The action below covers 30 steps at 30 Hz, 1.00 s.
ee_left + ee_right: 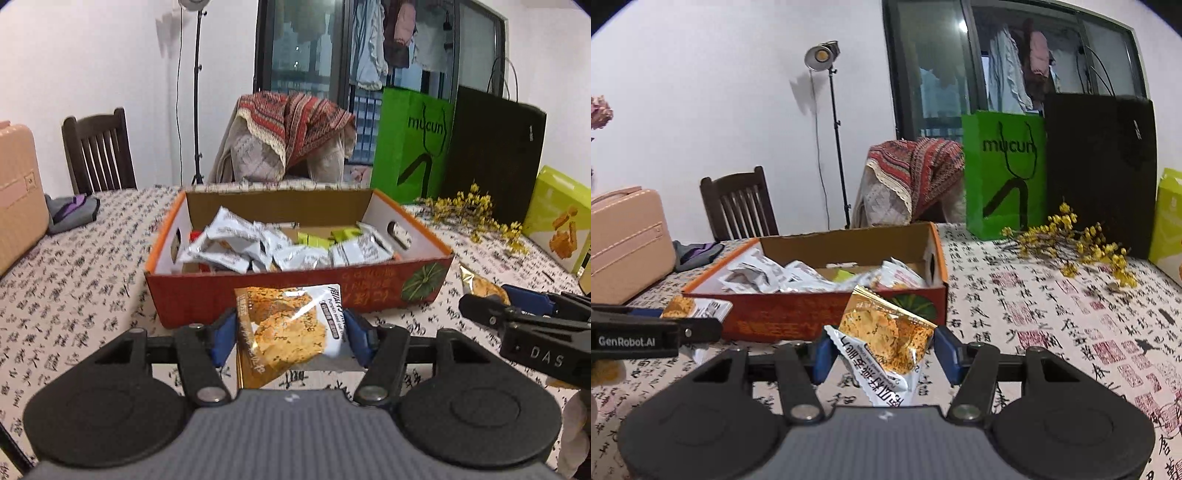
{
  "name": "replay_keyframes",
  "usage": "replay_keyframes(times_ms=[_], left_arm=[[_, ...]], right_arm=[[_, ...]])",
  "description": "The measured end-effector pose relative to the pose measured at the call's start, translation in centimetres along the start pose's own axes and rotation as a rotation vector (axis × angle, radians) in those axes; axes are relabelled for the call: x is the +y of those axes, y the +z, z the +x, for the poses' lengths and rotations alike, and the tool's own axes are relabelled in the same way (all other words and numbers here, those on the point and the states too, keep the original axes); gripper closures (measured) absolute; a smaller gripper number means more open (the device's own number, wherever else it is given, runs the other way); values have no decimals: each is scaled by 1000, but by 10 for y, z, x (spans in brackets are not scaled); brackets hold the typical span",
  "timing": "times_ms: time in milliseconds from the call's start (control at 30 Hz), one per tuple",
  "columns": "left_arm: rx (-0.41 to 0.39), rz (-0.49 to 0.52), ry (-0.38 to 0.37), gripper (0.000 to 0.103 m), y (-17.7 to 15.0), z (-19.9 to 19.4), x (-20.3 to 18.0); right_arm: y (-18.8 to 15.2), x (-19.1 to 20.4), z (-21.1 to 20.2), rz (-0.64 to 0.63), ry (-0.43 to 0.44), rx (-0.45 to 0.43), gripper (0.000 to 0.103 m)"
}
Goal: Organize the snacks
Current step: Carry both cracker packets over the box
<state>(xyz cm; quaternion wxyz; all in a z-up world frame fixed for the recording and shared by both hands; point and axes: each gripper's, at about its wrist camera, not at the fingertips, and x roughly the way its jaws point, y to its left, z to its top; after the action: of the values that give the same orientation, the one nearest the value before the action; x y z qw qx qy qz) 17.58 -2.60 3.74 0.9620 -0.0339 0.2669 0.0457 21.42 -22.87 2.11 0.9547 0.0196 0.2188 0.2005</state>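
both tools (290,328) (882,354) grip cracker pkts (291,325) (886,339), short of box (424,288) front edge.

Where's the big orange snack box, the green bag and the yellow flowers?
orange snack box (295,295), left wrist view, on its front wall.
green bag (1001,177), right wrist view, on its printed front.
yellow flowers (1082,247), right wrist view, on the blossoms.

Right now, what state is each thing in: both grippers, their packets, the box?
left gripper: shut on a cookie packet, clear of the table
left packet: sealed, clamped between the blue fingers
right gripper: shut on another packet
right packet: sealed, tilted, held
orange box: open-topped, partly filled with packets
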Motion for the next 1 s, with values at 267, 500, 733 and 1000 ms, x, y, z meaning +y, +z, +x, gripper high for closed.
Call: replay_keyframes(times_ms=[267,500,733,1000], left_arm=[[-78,4,-10,41,23,-15,2],[-116,-8,-16,41,49,-8,8],[-114,-43,-24,41,73,13,17],[-108,-73,-12,41,98,46,21]], right_arm=[[26,17,-3,-38,19,-33,47],[53,25,14,-31,29,-34,47],[79,27,38,-19,30,-36,47],[104,24,77,8,21,-23,47]])
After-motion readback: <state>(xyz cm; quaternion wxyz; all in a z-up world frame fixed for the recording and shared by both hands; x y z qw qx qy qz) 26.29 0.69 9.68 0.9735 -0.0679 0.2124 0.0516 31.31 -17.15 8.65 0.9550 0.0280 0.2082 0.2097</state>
